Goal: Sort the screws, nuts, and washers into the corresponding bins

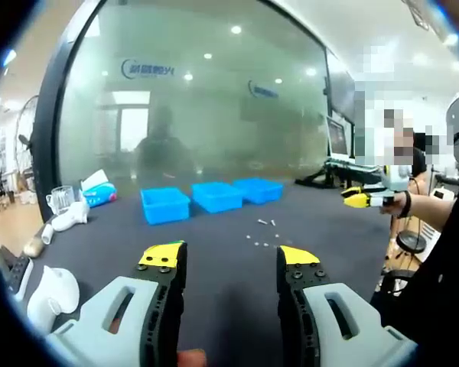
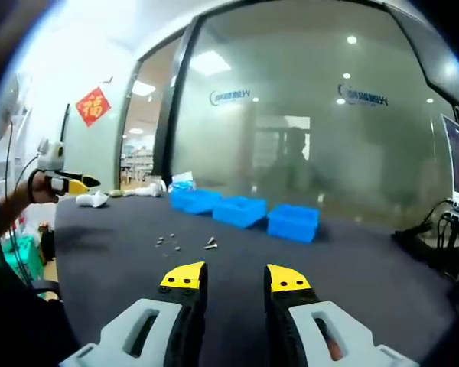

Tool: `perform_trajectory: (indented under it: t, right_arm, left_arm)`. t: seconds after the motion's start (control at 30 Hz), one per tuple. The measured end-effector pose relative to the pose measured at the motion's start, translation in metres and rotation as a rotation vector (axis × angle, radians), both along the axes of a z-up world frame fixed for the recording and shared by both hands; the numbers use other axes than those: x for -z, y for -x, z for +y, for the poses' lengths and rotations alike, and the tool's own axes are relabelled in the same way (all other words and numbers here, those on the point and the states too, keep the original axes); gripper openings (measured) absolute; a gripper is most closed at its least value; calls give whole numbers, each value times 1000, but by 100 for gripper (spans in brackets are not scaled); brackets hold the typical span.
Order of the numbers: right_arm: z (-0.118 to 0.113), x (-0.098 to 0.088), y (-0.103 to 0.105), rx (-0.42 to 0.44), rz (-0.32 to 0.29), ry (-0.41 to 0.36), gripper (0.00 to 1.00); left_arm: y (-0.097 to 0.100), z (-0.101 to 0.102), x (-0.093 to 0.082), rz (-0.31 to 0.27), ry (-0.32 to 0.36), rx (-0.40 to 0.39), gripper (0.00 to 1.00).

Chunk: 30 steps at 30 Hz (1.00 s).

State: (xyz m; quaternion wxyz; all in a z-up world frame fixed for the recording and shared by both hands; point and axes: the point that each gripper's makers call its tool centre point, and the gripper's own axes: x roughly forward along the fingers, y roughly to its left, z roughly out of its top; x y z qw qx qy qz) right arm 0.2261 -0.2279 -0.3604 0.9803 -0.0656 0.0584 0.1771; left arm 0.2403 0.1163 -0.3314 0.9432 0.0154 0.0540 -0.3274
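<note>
Blue bins [image 1: 216, 197] wait untouched; both grippers [image 1: 231, 260] [image 2: 233, 276] hover apart-jawed, empty (sorting not begun), next reaching the loose hardware [image 2: 170, 244].

- Left tool [image 1: 231, 260]: pale grey moulded arms with slots, black inner faces with small screws, yellow tips.
- Right tool [image 2: 234, 277]: same grey, black and yellow build.
- Person's sleeve [image 1: 444, 260]: dark.

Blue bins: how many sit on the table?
3, in a row at the table's far side: left bin, middle bin, right bin.
</note>
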Motion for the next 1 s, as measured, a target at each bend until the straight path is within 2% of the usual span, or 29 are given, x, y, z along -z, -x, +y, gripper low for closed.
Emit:
perform_trajectory:
  t: [0.2,0.3,0.4,0.47,0.53,0.63,0.83,0.93,1.0]
  right_arm:
    - [7,9,-2,15,73,29,26]
    - [11,10,-5,16,89,44,25]
    - [22,7,-11,-6,111,59,25]
    - [32,7,-16,-35,132,104,25]
    - [42,3,-23,-56,135,114,26]
    - [57,0,-37,-89,173,122,25]
    - [83,2,-59,-152,217,155,25]
    - [94,2,-78,-176,235,173,24]
    - [104,7,-85,-211,274,172,24]
  left_arm:
    - [0,5,2,1,0,-12,46]
    - [-1,6,5,7,1,-13,46]
    - [-1,6,7,11,2,-10,46]
    - [-1,6,8,13,9,-7,46]
    - [-1,5,9,16,19,-3,46]
    - [-2,4,12,22,17,2,46]
    - [-2,5,13,25,33,2,46]
    - [-3,6,13,25,37,0,46]
    - [-3,6,14,25,36,0,46]
